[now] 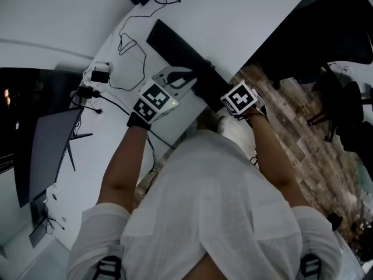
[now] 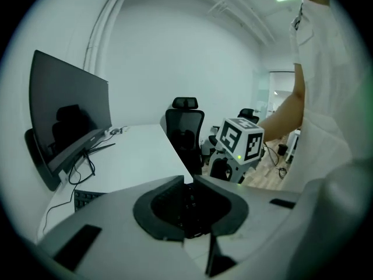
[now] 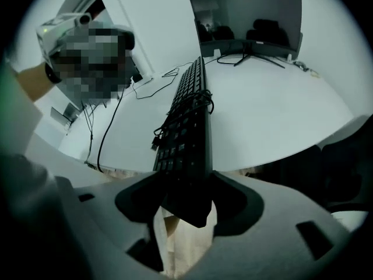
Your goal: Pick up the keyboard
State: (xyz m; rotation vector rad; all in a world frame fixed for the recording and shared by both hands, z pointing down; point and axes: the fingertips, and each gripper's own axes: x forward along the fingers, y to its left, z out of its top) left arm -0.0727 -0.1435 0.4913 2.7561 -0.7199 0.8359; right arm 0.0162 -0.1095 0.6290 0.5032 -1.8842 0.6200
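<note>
Keyboard (image 3: 189, 127) end pinched between right gripper (image 3: 186, 182) jaws, clear only in right gripper view; left gripper (image 2: 187, 182) pressed together in its own view.

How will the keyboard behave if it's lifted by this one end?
The keyboard looks long, thin and rigid: probably stays straight. Gripped at one end by the right hand-held gripper, it may sag or twist. The cable bunched on top could slip off and dangle.
</note>
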